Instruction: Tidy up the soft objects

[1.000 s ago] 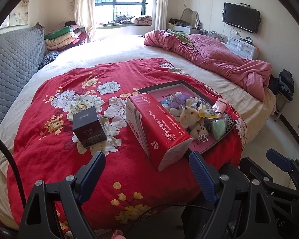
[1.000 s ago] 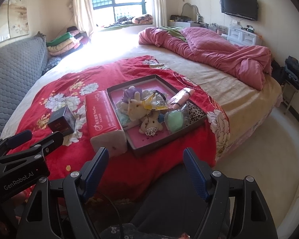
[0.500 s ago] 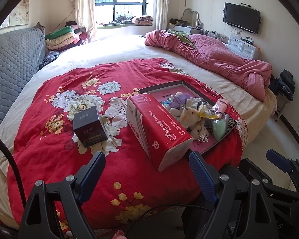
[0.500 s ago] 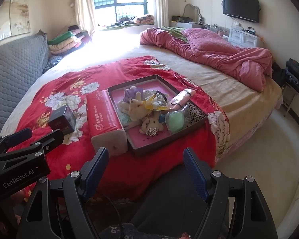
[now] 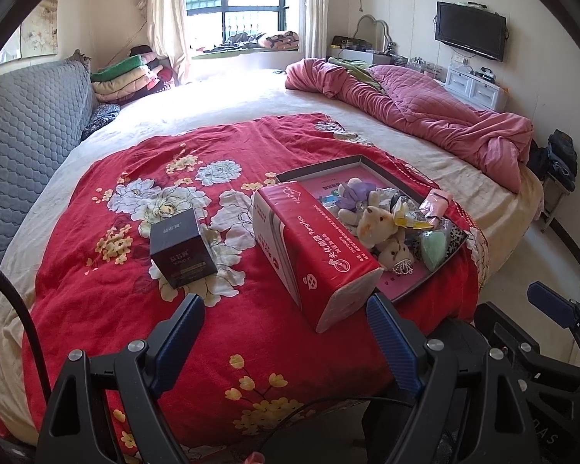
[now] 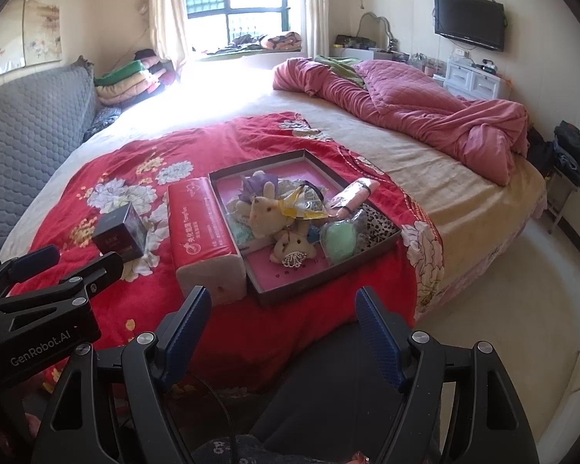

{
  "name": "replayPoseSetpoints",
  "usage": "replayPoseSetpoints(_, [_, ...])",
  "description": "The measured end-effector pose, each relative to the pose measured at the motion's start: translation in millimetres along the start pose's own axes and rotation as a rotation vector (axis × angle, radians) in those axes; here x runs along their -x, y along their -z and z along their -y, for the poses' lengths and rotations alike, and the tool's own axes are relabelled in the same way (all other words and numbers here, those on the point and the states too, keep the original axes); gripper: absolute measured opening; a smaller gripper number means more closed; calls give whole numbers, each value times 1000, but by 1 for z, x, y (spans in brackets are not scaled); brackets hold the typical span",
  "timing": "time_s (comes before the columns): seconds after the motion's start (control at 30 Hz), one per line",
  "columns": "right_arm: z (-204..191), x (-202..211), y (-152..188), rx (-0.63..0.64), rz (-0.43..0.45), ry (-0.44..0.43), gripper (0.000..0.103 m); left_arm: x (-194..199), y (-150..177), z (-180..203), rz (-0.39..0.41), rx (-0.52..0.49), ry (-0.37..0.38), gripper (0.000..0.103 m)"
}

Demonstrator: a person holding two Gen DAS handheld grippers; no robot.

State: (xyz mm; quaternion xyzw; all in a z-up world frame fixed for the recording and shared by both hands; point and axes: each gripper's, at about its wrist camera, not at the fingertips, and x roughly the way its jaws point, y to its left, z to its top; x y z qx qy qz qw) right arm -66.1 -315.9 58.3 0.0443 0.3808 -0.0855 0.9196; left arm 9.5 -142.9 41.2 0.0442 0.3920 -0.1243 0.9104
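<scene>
Both the left gripper [image 5: 284, 334] and right gripper [image 6: 282, 324] hung wide open and empty off the bed's [image 6: 464, 181] edge. Plush toys [image 6: 266, 210] lay in the tray [image 6: 328, 276] beside the tissue pack [image 6: 203, 232].

**A lived-in home bedroom**

A large bed [image 6: 483, 189] is filling most of the room, and a red floral blanket [image 5: 135, 270] is lying spread over its near half. A pink quilt [image 6: 425, 116] is lying bunched up along the far side. A grey quilted headboard [image 5: 23, 123] is running along the left, with folded blankets [image 5: 131, 77] sitting stacked beside it. Daylight is pouring in through a barred window [image 6: 236, 0] with cream curtains [image 6: 166, 11] hanging at its sides. A flat television [image 5: 469, 31] is hanging on the wall above a white drawer unit [image 5: 475, 89], and clothes [image 6: 568, 147] are lying piled on a stand near the foot of the bed.
</scene>
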Motion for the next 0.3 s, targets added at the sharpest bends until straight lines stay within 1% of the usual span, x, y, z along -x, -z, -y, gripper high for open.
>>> replayPoseSetpoints(0.1, [0,-1,0,0,-2,0,78,-4,2,-2,-10,2,-11,85])
replayPoseSetpoints(0.3, [1,-3,0,4,-11,3,78,-5,3,-4,2,6,-26,85])
